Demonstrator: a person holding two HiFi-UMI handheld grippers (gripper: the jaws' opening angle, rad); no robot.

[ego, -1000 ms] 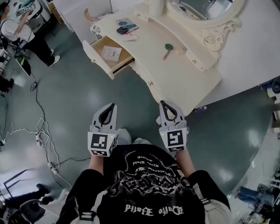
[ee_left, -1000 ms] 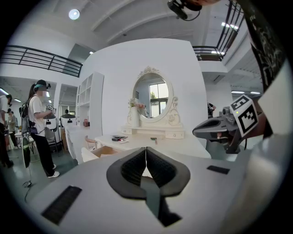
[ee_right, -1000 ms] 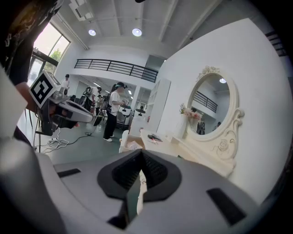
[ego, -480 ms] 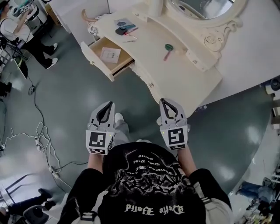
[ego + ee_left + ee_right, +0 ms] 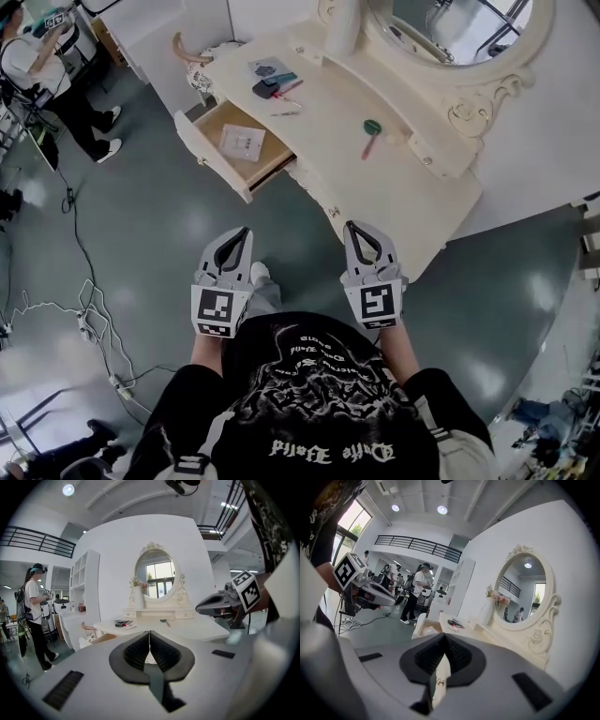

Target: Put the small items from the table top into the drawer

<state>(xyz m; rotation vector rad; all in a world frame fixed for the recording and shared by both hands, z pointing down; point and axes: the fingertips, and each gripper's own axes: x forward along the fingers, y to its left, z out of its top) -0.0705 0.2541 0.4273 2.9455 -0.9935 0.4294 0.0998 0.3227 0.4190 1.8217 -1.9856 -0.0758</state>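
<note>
A cream dressing table stands ahead of me with its drawer pulled out at the left; a white paper lies in the drawer. On the top near the left end lie a dark flat item, a teal item and a pink pen. A green-headed brush with a pink handle rests near the middle. My left gripper and right gripper hover over the floor, short of the table, both shut and empty. The small items show far off in the left gripper view.
An oval mirror and a white vase stand at the back of the table. A person stands at the far left. Cables trail over the grey-green floor. A chair back sits beside the table's left end.
The table and drawer have shifted slightly down and right in the head view as I move toward them. Both grippers stay shut, held side by side.
</note>
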